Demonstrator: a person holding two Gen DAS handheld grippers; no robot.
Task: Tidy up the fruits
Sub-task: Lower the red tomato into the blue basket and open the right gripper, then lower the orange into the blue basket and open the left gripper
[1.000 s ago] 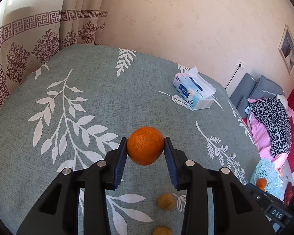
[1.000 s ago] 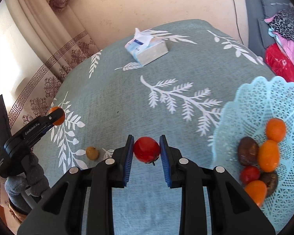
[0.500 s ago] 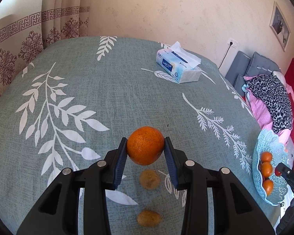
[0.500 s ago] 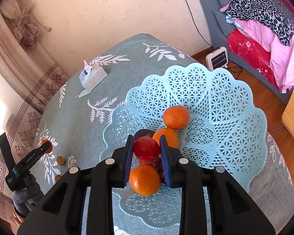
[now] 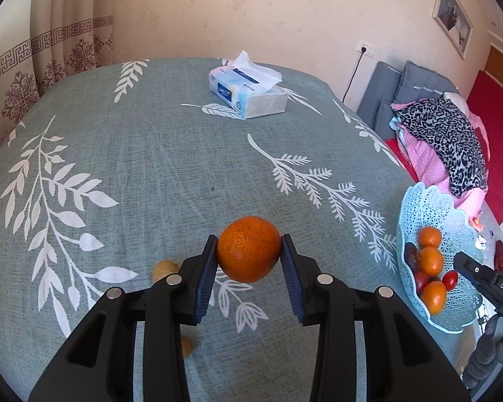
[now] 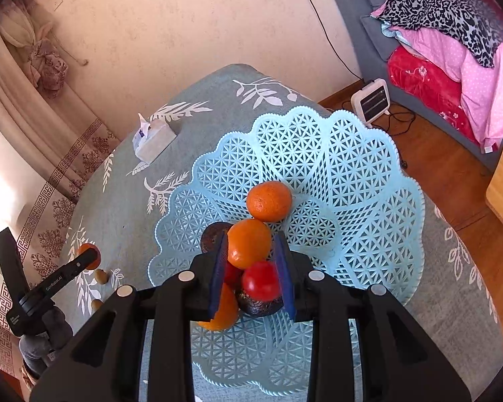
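My left gripper [image 5: 248, 253] is shut on an orange [image 5: 248, 248] and holds it above the teal leaf-print tablecloth [image 5: 144, 167]. Two small yellow-brown fruits [image 5: 164, 269] lie on the cloth below it. My right gripper [image 6: 251, 258] hangs open over the light-blue lattice fruit basket [image 6: 335, 167]. A red tomato [image 6: 261, 280] lies between the jaws on the pile of oranges [image 6: 269, 201] and dark fruits; the jaws stand wider than it. The basket also shows in the left wrist view [image 5: 415, 201], at the table's right edge.
A tissue box [image 5: 248, 95] stands at the far side of the table. Curtains [image 5: 23, 67] hang at the left. A sofa with piled clothes [image 5: 442, 140] is to the right, and a small heater [image 6: 372, 100] stands on the wooden floor beyond the table.
My right gripper moved over the basket and opened, letting the tomato rest on the fruit pile. My left gripper carried the orange rightward, toward the basket.
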